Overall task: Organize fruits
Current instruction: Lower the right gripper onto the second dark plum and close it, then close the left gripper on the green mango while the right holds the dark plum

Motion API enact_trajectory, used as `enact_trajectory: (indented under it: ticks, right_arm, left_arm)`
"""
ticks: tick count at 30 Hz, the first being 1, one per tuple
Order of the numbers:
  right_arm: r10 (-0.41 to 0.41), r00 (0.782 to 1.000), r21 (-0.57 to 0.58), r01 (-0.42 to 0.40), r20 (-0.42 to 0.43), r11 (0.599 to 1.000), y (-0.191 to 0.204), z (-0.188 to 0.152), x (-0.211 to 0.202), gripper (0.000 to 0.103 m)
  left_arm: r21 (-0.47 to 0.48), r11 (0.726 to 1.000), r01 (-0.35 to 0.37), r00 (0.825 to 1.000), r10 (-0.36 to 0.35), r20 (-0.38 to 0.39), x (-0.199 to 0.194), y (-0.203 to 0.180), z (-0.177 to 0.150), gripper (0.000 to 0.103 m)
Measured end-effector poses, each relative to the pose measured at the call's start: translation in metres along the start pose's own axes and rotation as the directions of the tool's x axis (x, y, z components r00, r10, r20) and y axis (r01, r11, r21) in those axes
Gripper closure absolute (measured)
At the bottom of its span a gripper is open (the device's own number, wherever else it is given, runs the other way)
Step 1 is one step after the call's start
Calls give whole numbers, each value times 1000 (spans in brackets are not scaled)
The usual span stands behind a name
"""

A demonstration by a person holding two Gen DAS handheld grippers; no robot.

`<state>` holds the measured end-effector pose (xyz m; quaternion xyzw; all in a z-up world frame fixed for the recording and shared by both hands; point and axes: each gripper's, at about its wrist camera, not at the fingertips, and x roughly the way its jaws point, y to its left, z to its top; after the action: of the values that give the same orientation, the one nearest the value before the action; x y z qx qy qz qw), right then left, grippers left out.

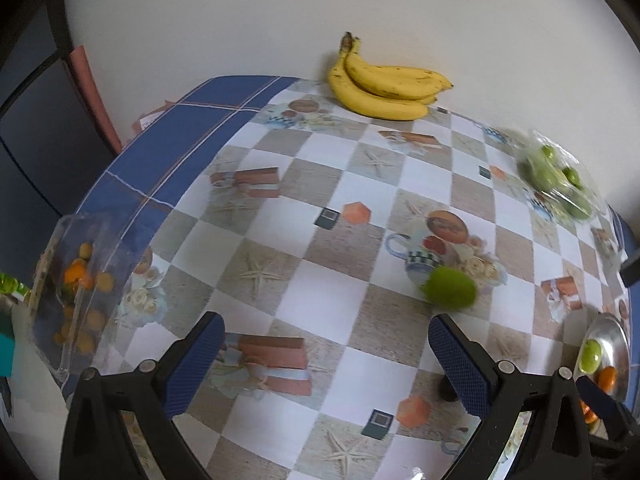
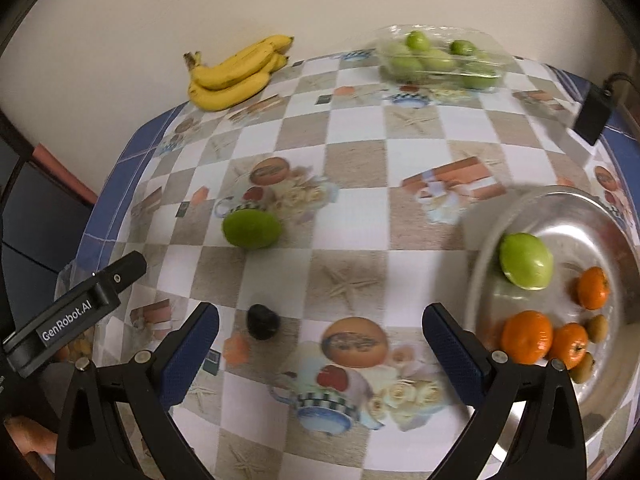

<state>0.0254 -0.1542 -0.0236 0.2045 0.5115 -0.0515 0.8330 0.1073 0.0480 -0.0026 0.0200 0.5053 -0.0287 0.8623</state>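
At the far left of the left wrist view, a clear plastic clamshell box (image 1: 76, 280) of small orange fruits lies tilted at the edge of the checkered tablecloth (image 1: 320, 304). The left gripper (image 1: 326, 354) hangs above the cloth with its blue-padded jaws spread wide and nothing between them. Beyond it, a bunch of bananas (image 1: 384, 88) rests against the wall at the back of the table. A loose green fruit (image 1: 451, 289) sits alone on the cloth, just ahead of the left gripper's right-hand finger, apart from it. Farther right, a clear tub of green fruits (image 1: 558, 180) stands near the wall, and the metal plate (image 1: 616, 344) shows at the right edge. In the right wrist view, the right gripper (image 2: 320, 352) is likewise spread apart and empty over the cloth; a small dark fruit (image 2: 262, 321) lies just ahead of its left-hand finger. The plate lies beside its right-hand finger, holding one green fruit (image 2: 526, 261), three mandarins (image 2: 527, 336) and two small brownish fruits (image 2: 597, 328) near the mandarins. A black adapter (image 2: 595, 114) with a cable rests at the table's far right edge.
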Motion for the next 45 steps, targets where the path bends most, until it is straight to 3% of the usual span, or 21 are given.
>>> enact_trajectory:
  ticks: [5,15,21,25,28,29,31,37,45]
  right_arm:
    - [46,998,-29,-48,-41,998,17,0,14,2]
    - [24,992,-74,-33,-123,997,30,-8,47,5]
    - [25,990,-93,-38,-135,995,34,-9,55,25]
    - [32,989,-106,-47,-145,993,37,-9,58,46]
    - [32,988,-110,-49,-152,993,40,-8,61,51]
    - [30,988,-111,-48,-155,993,40,-8,61,59]
    - [28,987,-111,-47,-160,993,41,-9,62,66]
    - [32,985,-111,-51,-172,993,42,-9,65,74]
    - [34,984,-105,-53,-173,993,42,-8,65,75]
  left_arm:
    - [-18,1000,-6,1000,5,-20,8,7,0,0]
    - [-77,997,14,989,-25,-142,45,9,-11,0]
    - [-92,996,-2,986,-13,-164,53,10,-14,0]
    - [-100,995,-2,987,-15,-162,54,11,-13,0]
    - [-100,995,1,987,-17,-159,53,11,-12,0]
    - [-99,995,1,987,-17,-158,52,10,-12,0]
    - [-97,995,4,988,-20,-154,51,10,-12,0]
    - [-102,995,12,990,-27,-141,47,9,-11,0]
    - [-107,994,13,991,-27,-132,46,10,-10,0]
